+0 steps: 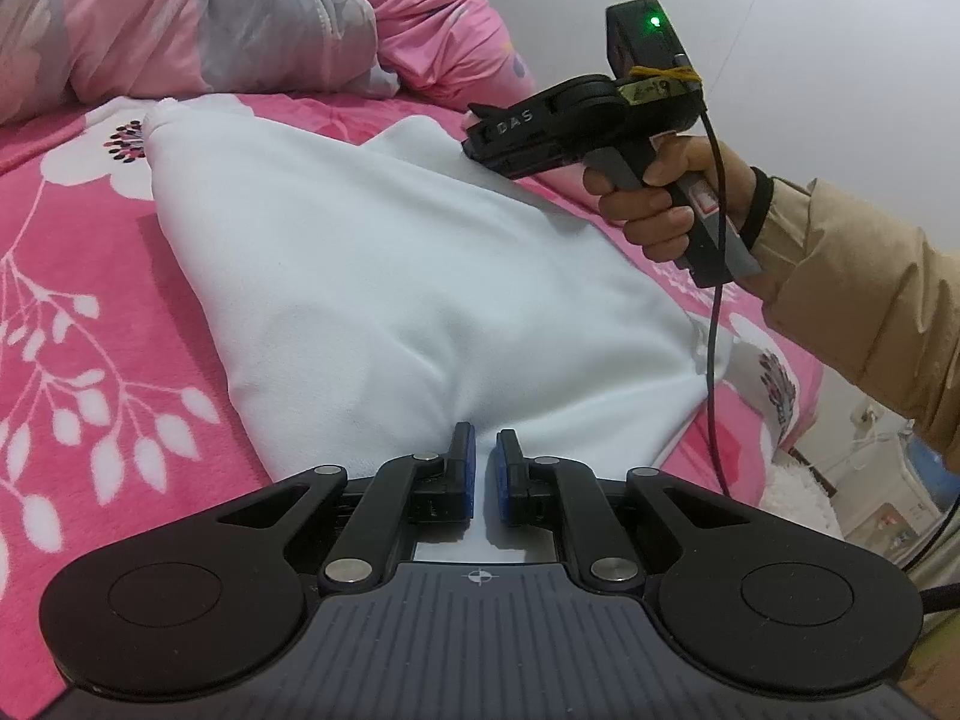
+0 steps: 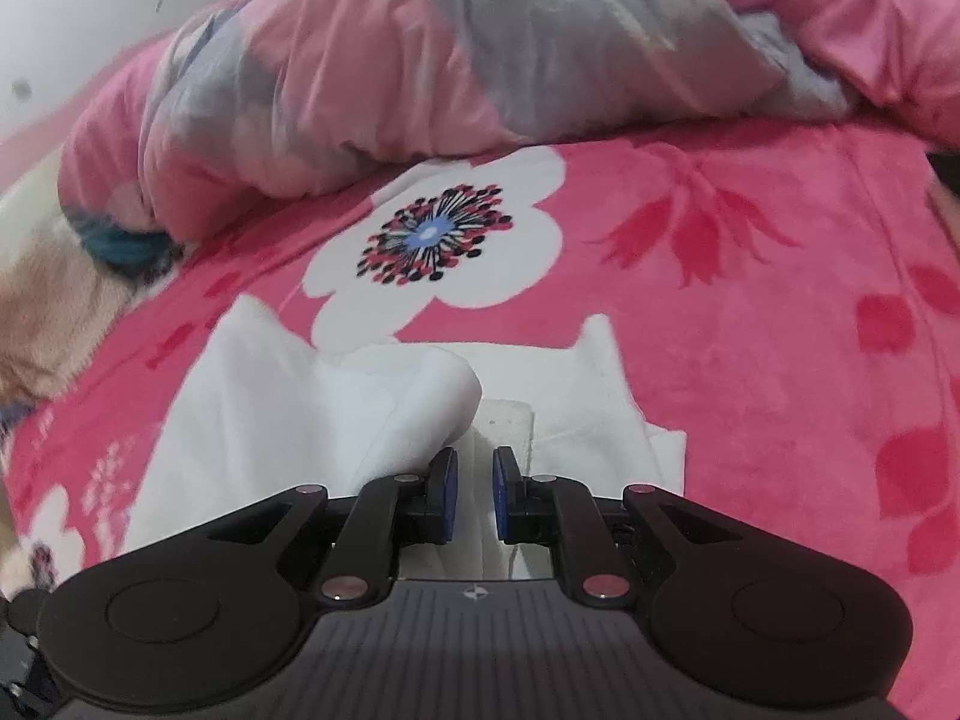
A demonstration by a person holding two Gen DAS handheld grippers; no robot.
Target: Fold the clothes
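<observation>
Both grippers sit at the edges of a white garment [image 1: 384,276] spread on a pink floral blanket [image 1: 78,312], with a bunched pink and grey quilt [image 2: 468,42] beyond it. Left gripper [image 1: 485,468]: jaws narrow, white cloth running between the blue pads, seemingly pinched. Right gripper [image 2: 475,495], held in a hand [image 1: 654,204] with a tan sleeve [image 1: 864,300], also stands narrow around a fold of the garment, though actual clamping is hard to confirm.

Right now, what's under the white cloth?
The white fleece garment lies on the pink flowered blanket, which shows all around it. Whatever lies beneath the garment's middle is covered and cannot be seen.
</observation>
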